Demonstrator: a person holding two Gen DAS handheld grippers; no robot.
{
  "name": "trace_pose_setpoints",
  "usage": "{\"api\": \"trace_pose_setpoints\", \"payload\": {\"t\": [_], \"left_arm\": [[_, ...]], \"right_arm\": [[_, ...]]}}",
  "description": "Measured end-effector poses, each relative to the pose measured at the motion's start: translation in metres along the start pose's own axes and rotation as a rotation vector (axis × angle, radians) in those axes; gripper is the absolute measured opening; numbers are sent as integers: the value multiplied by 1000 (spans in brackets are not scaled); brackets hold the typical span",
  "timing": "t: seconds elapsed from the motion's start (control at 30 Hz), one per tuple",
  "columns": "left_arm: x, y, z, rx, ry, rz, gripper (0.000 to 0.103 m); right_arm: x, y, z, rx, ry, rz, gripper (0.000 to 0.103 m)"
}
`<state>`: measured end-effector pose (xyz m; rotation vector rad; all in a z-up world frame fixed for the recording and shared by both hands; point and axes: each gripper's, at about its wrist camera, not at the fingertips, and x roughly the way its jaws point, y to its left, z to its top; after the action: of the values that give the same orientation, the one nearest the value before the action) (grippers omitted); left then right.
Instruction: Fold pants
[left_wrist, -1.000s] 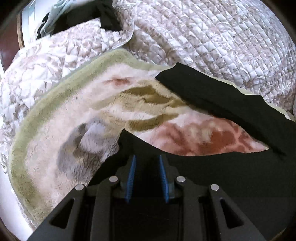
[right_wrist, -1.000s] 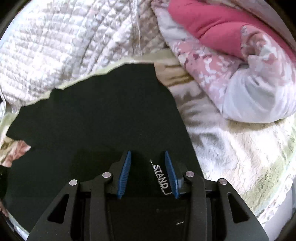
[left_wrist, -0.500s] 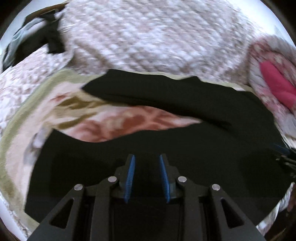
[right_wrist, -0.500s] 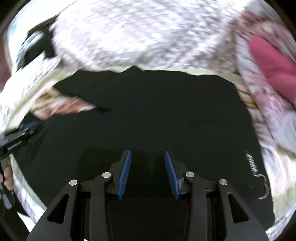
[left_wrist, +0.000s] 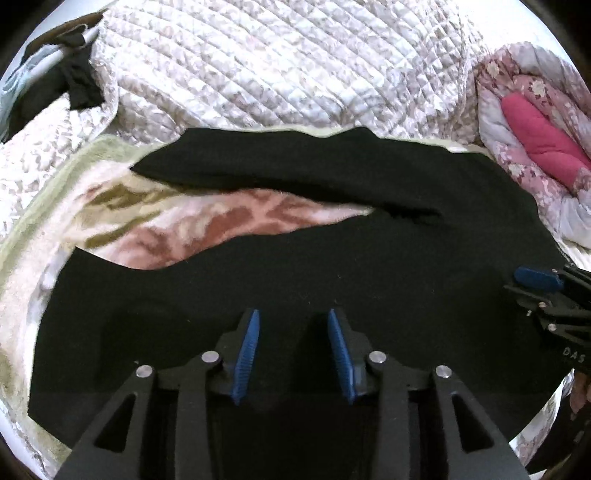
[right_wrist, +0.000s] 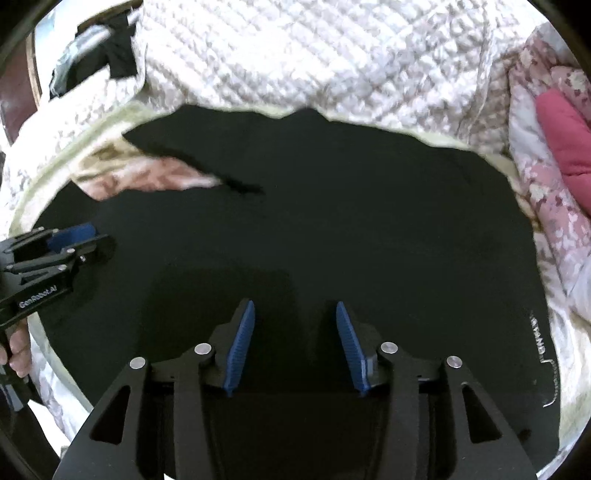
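On the bed, over a plush patterned blanket (left_wrist: 207, 221), the black pants (left_wrist: 332, 266) lie spread flat, long axis running 9 to 3 o'clock across both wrist views. Waist end sits toward 3 o'clock, printed white label (right_wrist: 540, 343) at that edge. Legs part toward 9 o'clock: far leg at 11, near leg at 8, a wedge of blanket between.

Left gripper (left_wrist: 291, 350): jaws opening, nothing pinched, black cloth right beneath; it hangs over the near leg. Right gripper (right_wrist: 295, 347): jaws also opening, empty, over the seat and waist portion. Each shows at the other view's side edge, tips above fabric.

Judgement: the left gripper is nearer the leg ends, the right nearer the waist. A lengthwise fold would need the near leg carried toward 12 o'clock onto the far leg.

Quilted coverlet (left_wrist: 280, 66) bunched behind.
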<state>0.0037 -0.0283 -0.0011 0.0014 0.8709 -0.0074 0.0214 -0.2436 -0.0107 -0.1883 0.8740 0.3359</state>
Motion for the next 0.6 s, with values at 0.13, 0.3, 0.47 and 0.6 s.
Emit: {"api": "trace_pose_setpoints", "payload": {"t": [0.13,0.3,0.47,0.6], "left_arm": [[-2,-1,2,6,-3,-5,43],[-1,0,9,12,15,-19,44],[-3,3,38,36,1,-52,51],[8,8,75,64,-23,-70,58]], "right_arm": [[-5,-4,3,32,-15,14,49],[-13,-11,12,48,-12,34,51],[-18,-26,39,19,-6,54,57],[-14,-46,69,-12,-31,77,61]]}}
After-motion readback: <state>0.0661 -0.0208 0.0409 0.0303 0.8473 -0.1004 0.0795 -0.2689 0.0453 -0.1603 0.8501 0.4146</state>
